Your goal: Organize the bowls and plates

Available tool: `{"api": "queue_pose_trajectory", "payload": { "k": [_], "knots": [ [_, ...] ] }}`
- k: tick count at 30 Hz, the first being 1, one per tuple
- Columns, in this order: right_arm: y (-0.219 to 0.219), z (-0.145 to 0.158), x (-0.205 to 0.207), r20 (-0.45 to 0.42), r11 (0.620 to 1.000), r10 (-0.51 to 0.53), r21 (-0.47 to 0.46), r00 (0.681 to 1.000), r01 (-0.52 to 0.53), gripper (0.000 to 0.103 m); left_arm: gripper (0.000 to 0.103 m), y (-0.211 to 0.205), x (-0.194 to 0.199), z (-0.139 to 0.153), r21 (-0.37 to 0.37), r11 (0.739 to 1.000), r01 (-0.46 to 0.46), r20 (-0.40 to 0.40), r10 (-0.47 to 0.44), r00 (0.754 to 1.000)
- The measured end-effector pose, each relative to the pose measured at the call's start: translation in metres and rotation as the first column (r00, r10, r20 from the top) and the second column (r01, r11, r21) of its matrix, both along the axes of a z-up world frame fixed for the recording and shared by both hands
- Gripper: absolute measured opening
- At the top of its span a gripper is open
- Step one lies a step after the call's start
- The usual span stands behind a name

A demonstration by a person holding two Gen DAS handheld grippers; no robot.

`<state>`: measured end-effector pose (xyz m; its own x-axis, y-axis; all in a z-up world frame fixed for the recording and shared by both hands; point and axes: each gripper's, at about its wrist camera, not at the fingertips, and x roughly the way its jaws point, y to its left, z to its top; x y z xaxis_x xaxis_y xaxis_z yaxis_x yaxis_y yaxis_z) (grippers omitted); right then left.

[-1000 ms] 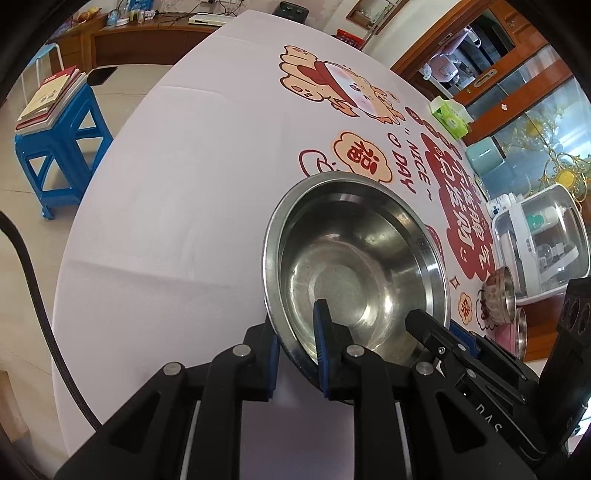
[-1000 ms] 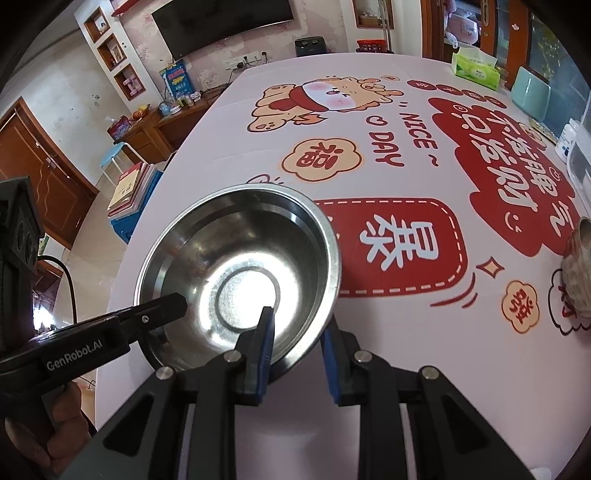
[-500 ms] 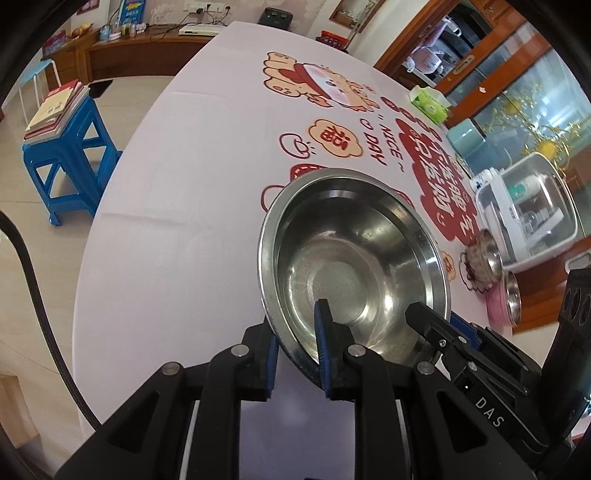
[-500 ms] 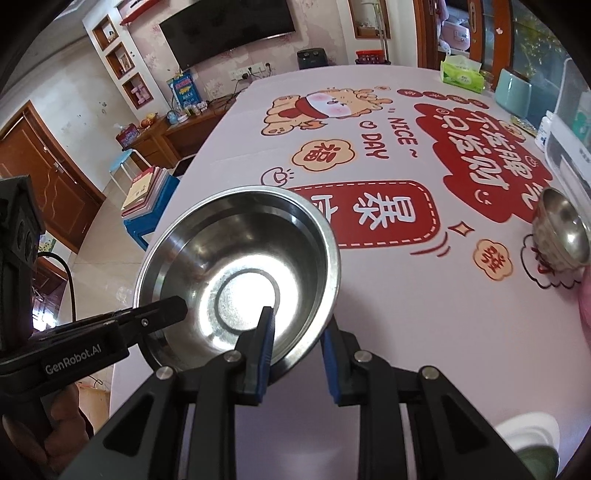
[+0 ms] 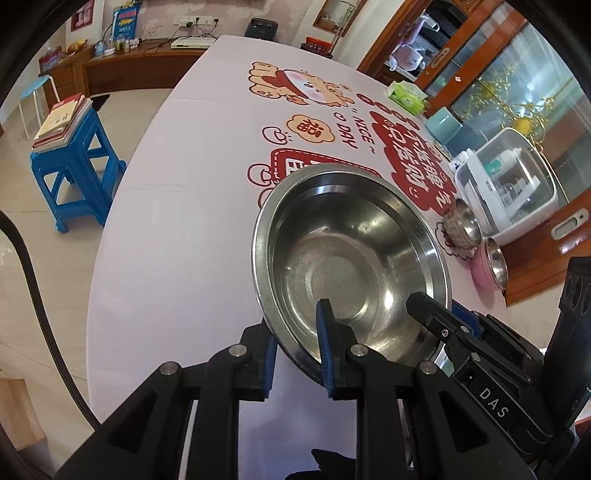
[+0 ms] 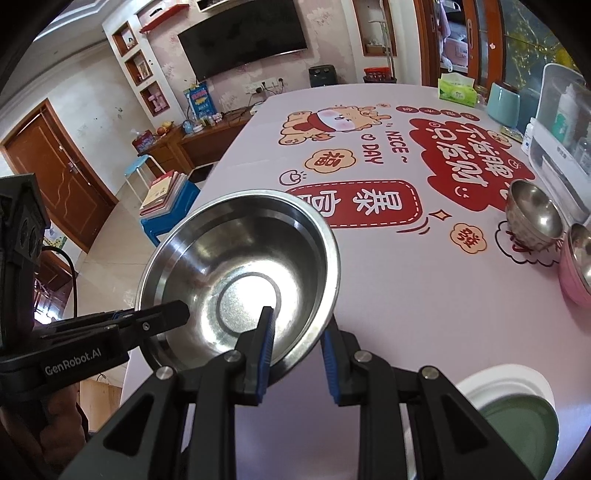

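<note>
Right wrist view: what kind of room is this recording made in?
Most likely a home living and dining room: a wall-mounted television, a large table under a printed festive tablecloth, and a wooden sideboard along the wall.

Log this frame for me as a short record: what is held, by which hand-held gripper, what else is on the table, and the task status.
held item: steel basin, lifted clear of the tablecloth
left hand-held gripper: shut on the basin's near rim
right hand-held gripper: shut on the rim, further round
other dishes: small steel bowl, pink bowl beside it, green plate on a white plate
task status: basin in transit, not yet placed
</note>
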<state>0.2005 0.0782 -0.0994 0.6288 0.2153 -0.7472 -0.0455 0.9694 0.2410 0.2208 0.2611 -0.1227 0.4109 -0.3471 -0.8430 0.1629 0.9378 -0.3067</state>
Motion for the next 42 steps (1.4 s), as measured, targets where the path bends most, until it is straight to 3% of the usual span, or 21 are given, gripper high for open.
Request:
{"api": "queue_pose_trajectory", "payload": {
  "k": [16, 31, 42],
  "knots": [
    [-0.027, 0.000, -0.075, 0.013, 1.000, 0.027, 0.007, 1.000, -0.027, 0.024, 0.019, -0.032, -0.084, 0.010, 0.036, 0.999, 0.015, 0.002, -0.015, 1.000],
    [-0.030, -0.031, -0.129, -0.111, 0.996, 0.088, -0.009, 0.990, -0.090, 0.027, 0.019, -0.044, -0.151, -0.016, 0.070, 0.998, -0.007, -0.095, 0.013, 0.995],
    [-0.014, -0.056, -0.144, -0.203, 0.986, 0.144, -0.052, 0.968, -0.158, 0.030, 0.019, -0.037, -0.167, -0.041, 0.077, 0.996, -0.036, -0.199, 0.050, 0.979]
  ]
}}
